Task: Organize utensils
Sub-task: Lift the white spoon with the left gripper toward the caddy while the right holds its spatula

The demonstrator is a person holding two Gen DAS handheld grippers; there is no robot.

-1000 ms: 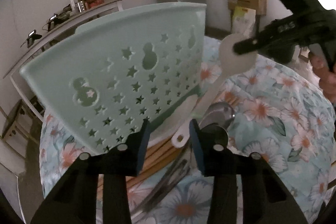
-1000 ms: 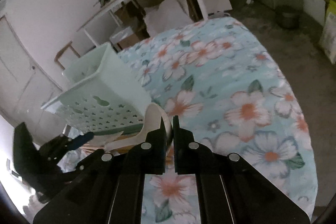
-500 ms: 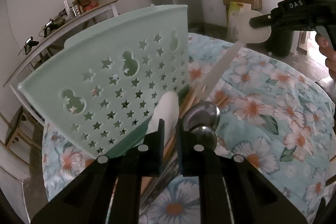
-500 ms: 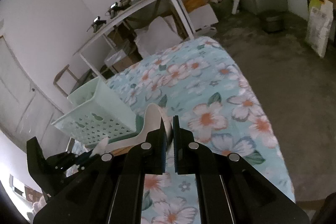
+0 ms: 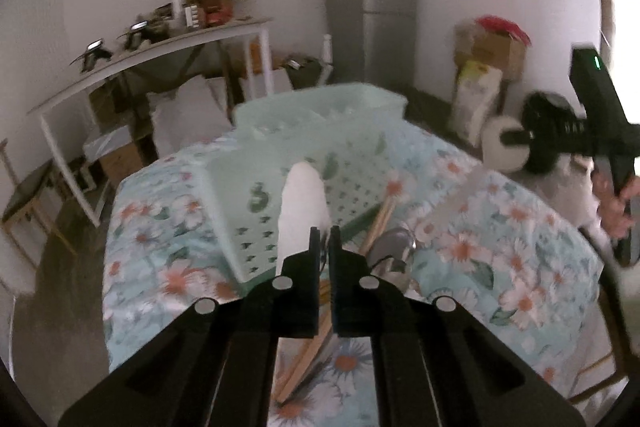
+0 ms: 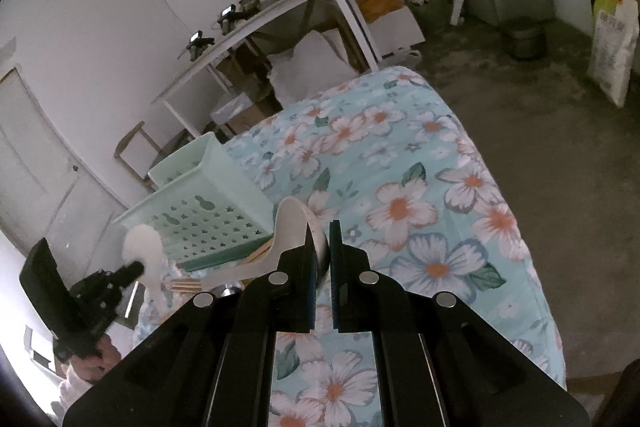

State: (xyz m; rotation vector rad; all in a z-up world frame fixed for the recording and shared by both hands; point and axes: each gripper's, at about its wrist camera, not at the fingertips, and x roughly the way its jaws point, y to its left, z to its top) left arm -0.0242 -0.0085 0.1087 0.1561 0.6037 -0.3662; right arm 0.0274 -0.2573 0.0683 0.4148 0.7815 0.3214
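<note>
I see two white spoons, each clamped. The first white spoon (image 5: 302, 211) stands up from my left hand-held gripper (image 5: 325, 239), whose jaws are closed tight on it. The second white spoon (image 6: 294, 227) sits between the closed jaws of my right hand-held gripper (image 6: 320, 239), bowl uppermost. Both are raised above the floral cloth (image 6: 432, 187) covering the counter. Below them, wooden chopsticks (image 5: 380, 219) and a metal ladle (image 5: 394, 247) lie on the cloth against the mint-green perforated basket (image 5: 280, 203), which stands near the counter's far left edge. Behind, I note a white shelf table (image 6: 280, 7) with clutter and a grey refrigerator (image 5: 368, 3).
</note>
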